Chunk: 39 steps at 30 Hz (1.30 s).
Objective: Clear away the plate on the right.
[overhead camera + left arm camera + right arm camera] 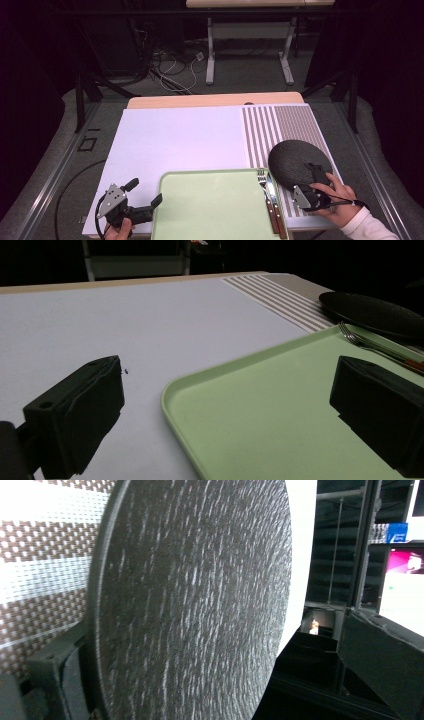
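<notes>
Right gripper (314, 181) sits at the near rim of the dark plate (299, 162); its jaws are apart and straddle that rim, one below, one above, not yet closed on it. In the right gripper view the plate's textured face (195, 595) runs straight ahead from between the jaws, rim edge-on at the left jaw, the other jaw standing off to the right with a clear gap. The plate rests on the striped mat (280, 130), just right of the green tray (210, 210).

Left gripper (145, 197) hovers at the tray's near-left corner, jaws wide apart, holding nothing; the tray edge (200, 385) passes between them in the left gripper view. Fork (262, 182) and knife (272, 192) lie along the tray's right side, handles toward the person, between the plate and the open tray floor.

Relation that matters: the plate lies directly ahead of the right gripper, well apart from the left. The tray's free area lies to the right gripper's left, past the cutlery. Judgement: the right hand is the one to clamp and carry
</notes>
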Available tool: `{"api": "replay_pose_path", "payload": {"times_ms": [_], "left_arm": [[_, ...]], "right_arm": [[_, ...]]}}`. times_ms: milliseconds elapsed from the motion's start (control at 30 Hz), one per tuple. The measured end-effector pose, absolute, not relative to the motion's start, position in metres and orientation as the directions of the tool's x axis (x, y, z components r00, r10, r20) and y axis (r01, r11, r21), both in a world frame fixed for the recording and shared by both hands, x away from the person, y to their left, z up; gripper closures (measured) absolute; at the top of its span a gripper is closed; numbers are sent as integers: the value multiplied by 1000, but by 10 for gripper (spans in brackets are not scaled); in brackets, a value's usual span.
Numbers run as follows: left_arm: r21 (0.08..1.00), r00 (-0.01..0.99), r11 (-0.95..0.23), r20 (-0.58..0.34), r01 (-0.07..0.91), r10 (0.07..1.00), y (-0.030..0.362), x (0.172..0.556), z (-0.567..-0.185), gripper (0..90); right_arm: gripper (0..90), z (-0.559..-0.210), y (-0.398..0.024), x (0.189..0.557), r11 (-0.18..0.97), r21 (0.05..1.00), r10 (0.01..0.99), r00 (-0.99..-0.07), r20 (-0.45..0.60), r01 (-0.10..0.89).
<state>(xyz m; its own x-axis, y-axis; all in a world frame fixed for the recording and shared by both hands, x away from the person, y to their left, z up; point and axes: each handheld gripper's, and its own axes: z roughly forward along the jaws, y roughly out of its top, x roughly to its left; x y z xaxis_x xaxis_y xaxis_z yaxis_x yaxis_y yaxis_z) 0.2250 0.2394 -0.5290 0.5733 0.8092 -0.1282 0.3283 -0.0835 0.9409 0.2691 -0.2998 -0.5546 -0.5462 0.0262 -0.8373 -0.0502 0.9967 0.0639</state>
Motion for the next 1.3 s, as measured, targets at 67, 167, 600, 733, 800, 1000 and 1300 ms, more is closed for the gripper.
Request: {"api": "replay_pose_path", "payload": {"times_ms": [67, 167, 600, 733, 800, 1000, 1300], "left_arm": [[941, 574, -85, -128, 328, 809, 239, 225, -529, 10], [941, 574, -83, -129, 329, 809, 239, 225, -529, 10], [941, 572, -79, -132, 329, 809, 239, 225, -529, 10], [941, 572, -79, -132, 329, 810, 239, 225, -529, 10], [941, 572, -79, -132, 330, 810, 240, 225, -529, 11], [939, 570, -72, -141, 335, 810, 239, 225, -530, 10], [939, 569, -72, -142, 336, 810, 239, 225, -530, 10]], "right_arm": [[0, -554, -299, 269, 998, 52, 20, -538, -843, -44], [0, -555, -299, 270, 998, 49, 22, -533, -846, -35], [0, -560, -300, 269, 994, 40, -16, -485, -874, -104], [0, -560, -301, 268, 991, 18, -47, -482, -875, -129], [0, -560, -302, 269, 988, 20, -56, -471, -881, -155], [0, -563, -307, 269, 979, 38, -57, -452, -890, -199], [0, -565, -311, 268, 977, 82, -10, -426, -904, -197]]}}
